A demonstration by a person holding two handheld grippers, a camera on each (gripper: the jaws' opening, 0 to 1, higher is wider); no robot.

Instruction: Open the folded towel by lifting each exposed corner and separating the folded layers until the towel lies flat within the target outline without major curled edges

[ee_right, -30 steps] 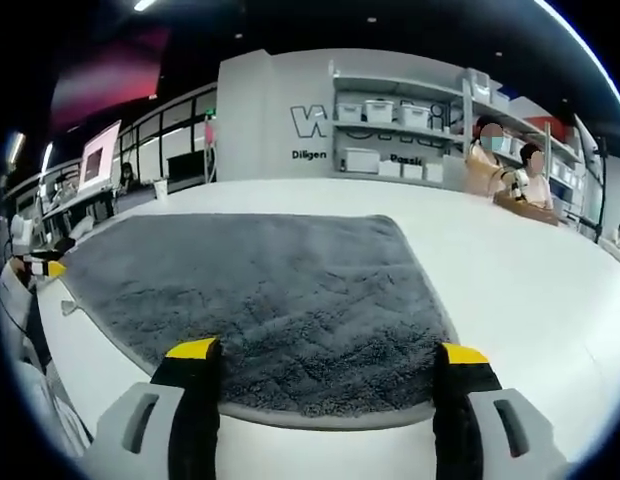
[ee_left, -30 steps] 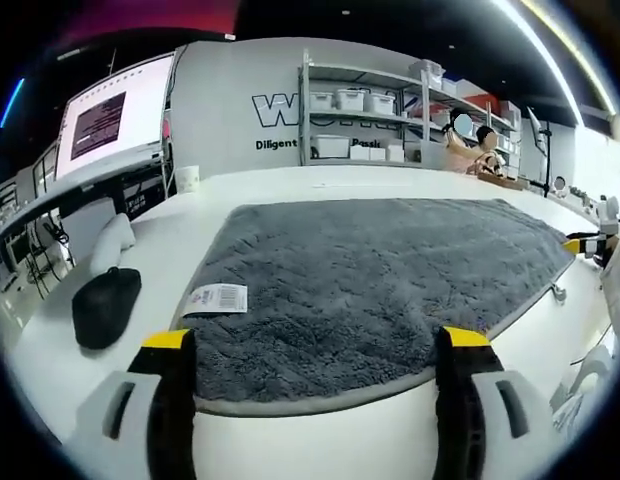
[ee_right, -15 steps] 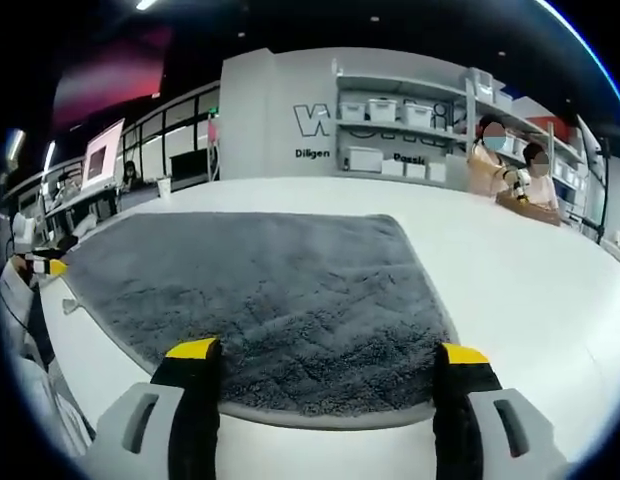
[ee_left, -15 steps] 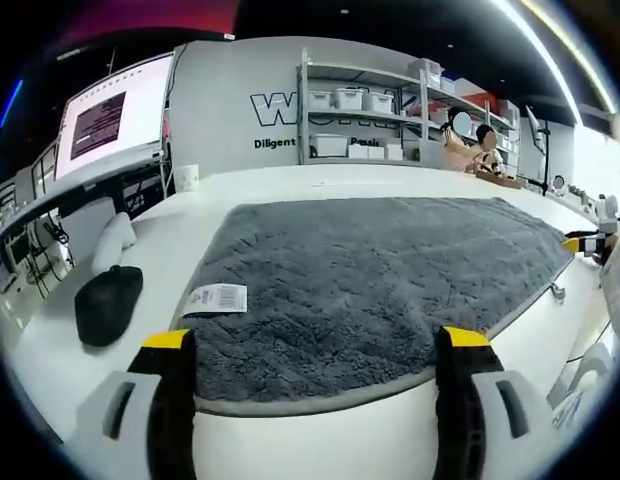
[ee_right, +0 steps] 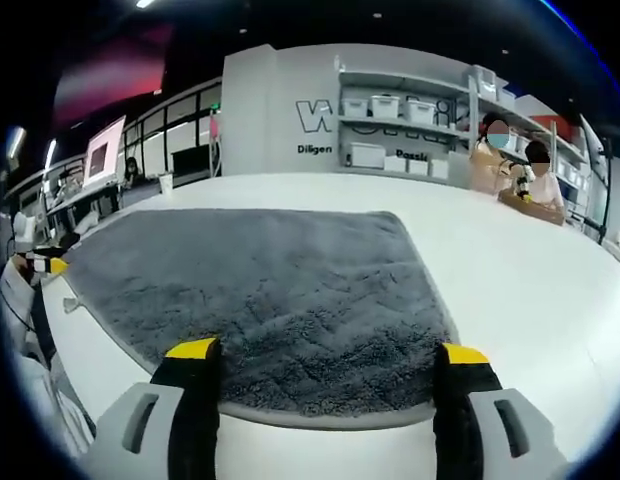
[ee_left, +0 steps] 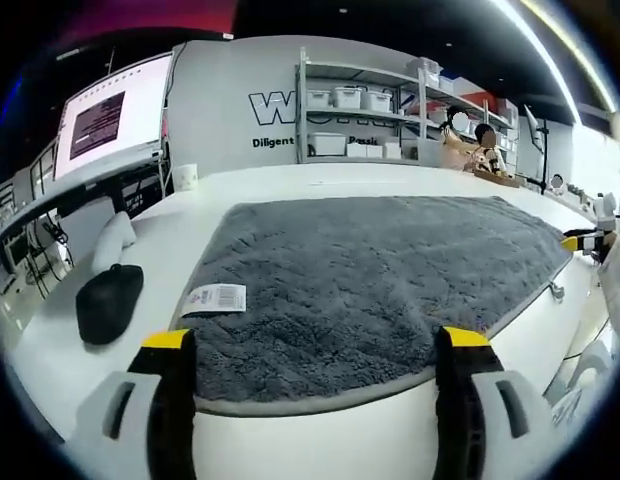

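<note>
A dark grey shaggy towel (ee_left: 370,275) lies spread flat on the white table (ee_left: 290,440), with a white label (ee_left: 216,298) at its left edge. My left gripper (ee_left: 315,345) is open just short of the towel's near edge, nothing between its yellow-tipped fingers (ee_left: 168,342). In the right gripper view the same towel (ee_right: 260,290) stretches away, and my right gripper (ee_right: 330,355) is open at its near edge, holding nothing. The right gripper's yellow tip (ee_left: 575,242) shows at the far right of the left gripper view, and the left gripper's yellow tip (ee_right: 52,267) at the far left of the right gripper view.
A black computer mouse (ee_left: 108,300) lies on the table left of the towel, with a white paper cup (ee_left: 187,177) farther back. Shelves with white bins (ee_left: 355,110) line the back wall. People sit at the far right (ee_right: 505,160). A screen (ee_left: 115,115) stands at the left.
None of the things has moved; only the right gripper view has shifted very slightly.
</note>
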